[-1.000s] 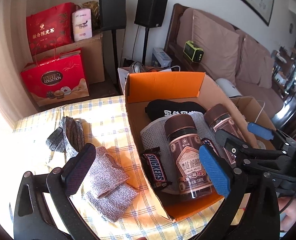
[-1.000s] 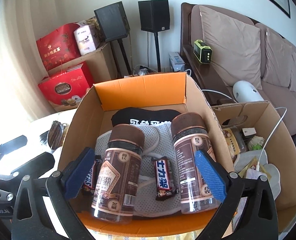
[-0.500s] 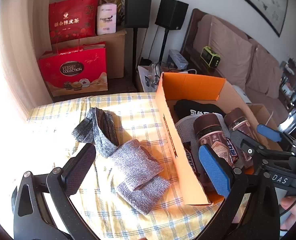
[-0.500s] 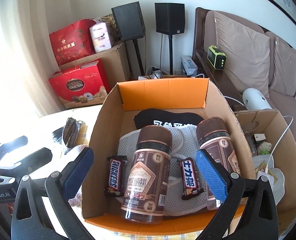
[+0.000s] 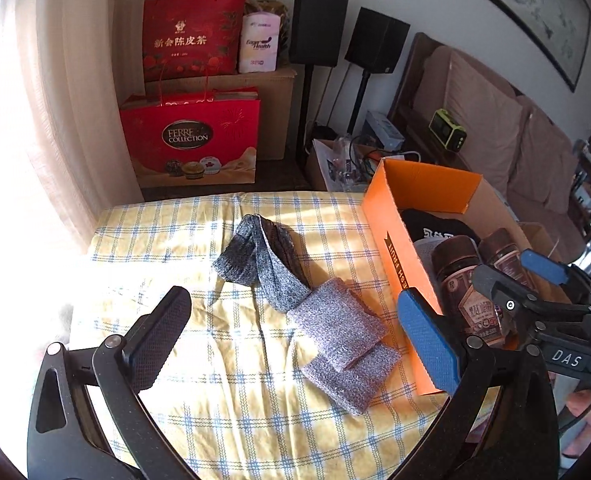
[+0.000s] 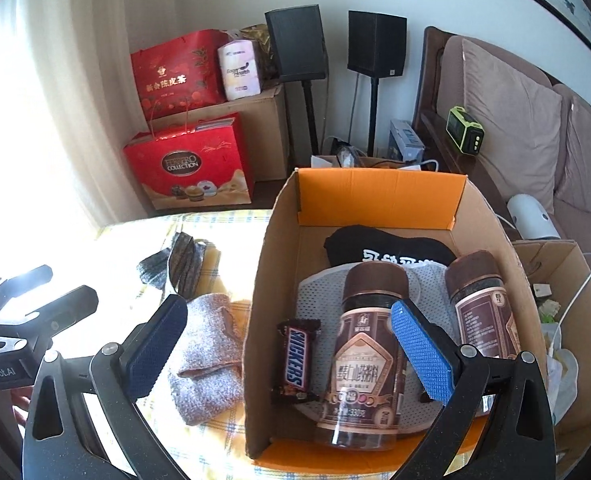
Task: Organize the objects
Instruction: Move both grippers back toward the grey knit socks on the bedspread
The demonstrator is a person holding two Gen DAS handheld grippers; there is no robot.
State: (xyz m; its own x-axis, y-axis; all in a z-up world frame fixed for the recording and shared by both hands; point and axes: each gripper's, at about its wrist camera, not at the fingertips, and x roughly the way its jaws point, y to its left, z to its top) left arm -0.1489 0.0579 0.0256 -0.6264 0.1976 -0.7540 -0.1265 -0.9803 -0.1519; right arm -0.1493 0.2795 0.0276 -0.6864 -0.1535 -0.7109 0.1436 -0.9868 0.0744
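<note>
Left claw (image 5: 295, 328), spread wide and empty, hangs over the checked desk (image 5: 199, 392) directly facing the grey socks (image 5: 315, 312) (long axis running diagonally away toward the far left), nearer than the equally spread right claw (image 6: 287, 344) facing the cardboard box (image 6: 263, 280).

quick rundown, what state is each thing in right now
left gripper: open, empty
right gripper: open, empty
cardboard box: open, flaps up
grey socks: lying folded on the checked cloth, outside the box
two brown jars: capped, lying in the box
Snickers bar: wrapped, in the box
</note>
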